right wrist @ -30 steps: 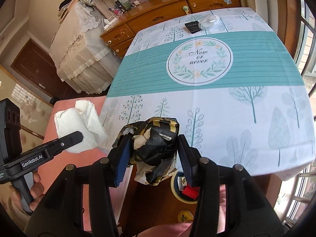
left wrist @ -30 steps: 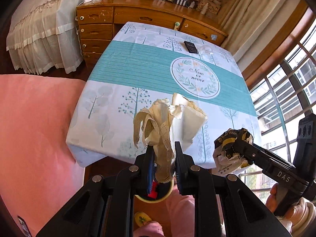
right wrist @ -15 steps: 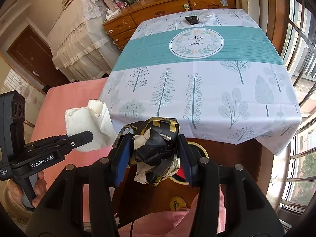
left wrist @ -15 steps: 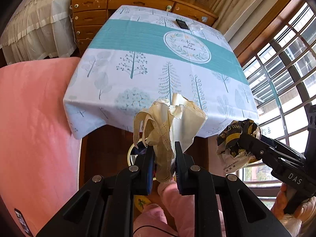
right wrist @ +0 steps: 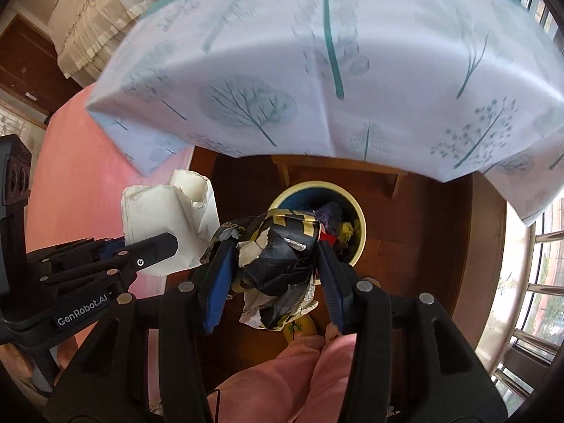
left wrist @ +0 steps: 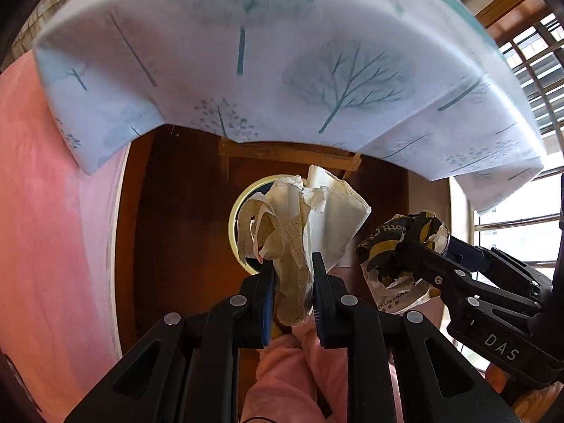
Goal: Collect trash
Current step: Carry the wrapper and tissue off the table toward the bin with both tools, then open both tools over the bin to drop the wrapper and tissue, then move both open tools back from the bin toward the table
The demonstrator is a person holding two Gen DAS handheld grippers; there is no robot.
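My left gripper (left wrist: 292,264) is shut on a crumpled cream paper wad (left wrist: 310,218), held above the round yellow-rimmed bin (left wrist: 235,211) on the brown floor. In the right wrist view that cream paper wad (right wrist: 165,218) shows at the left with the left gripper (right wrist: 155,246). My right gripper (right wrist: 275,250) is shut on a crumpled black and gold wrapper (right wrist: 278,246), just over the bin (right wrist: 356,211), which holds several pieces of trash. The wrapper (left wrist: 398,243) and right gripper (left wrist: 423,246) also show at the right of the left wrist view.
The table's edge with its tree-printed cloth (right wrist: 317,70) hangs just beyond the bin. A pink bed cover (left wrist: 53,229) lies to the left, a window with bars (right wrist: 543,282) to the right. A person's pink-clad legs (right wrist: 299,370) are below the grippers.
Both grippers have dropped from above the tabletop to below the table's edge, tilting downward, each keeping its trash. The bin now lies directly beneath them and looks much larger.
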